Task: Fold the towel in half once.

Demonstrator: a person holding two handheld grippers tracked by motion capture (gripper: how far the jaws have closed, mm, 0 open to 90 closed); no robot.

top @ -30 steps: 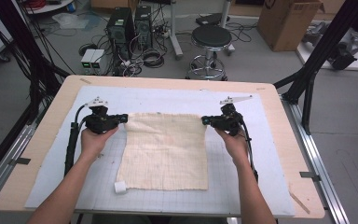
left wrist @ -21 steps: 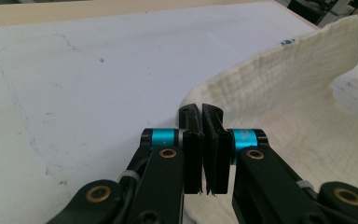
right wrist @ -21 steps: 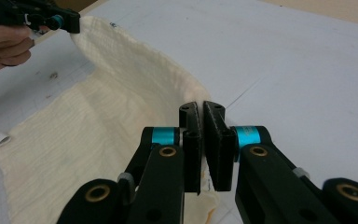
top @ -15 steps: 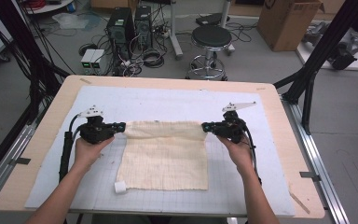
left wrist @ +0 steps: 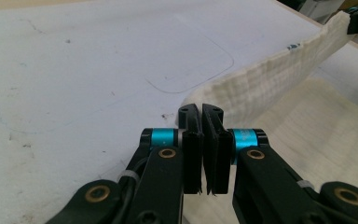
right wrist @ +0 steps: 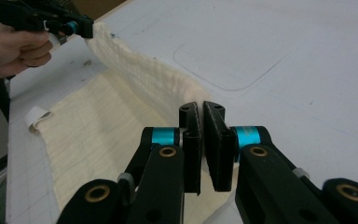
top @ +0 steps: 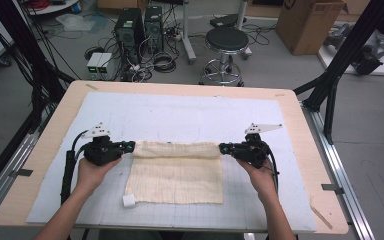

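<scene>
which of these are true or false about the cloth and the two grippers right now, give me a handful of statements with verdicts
1. The left gripper is shut on a far corner of the cream cloth. True.
2. The right gripper hangs open above the cloth. False: its jaws are pinched on the other far corner.
3. The far edge of the cloth is raised between the two grippers while the near part lies flat on the white mat. True.
4. The cloth is bunched in a ball at the middle of the table. False: it is spread out, with only its far edge lifted.
5. A small white tag sits at the cloth's near left corner. True.
</scene>
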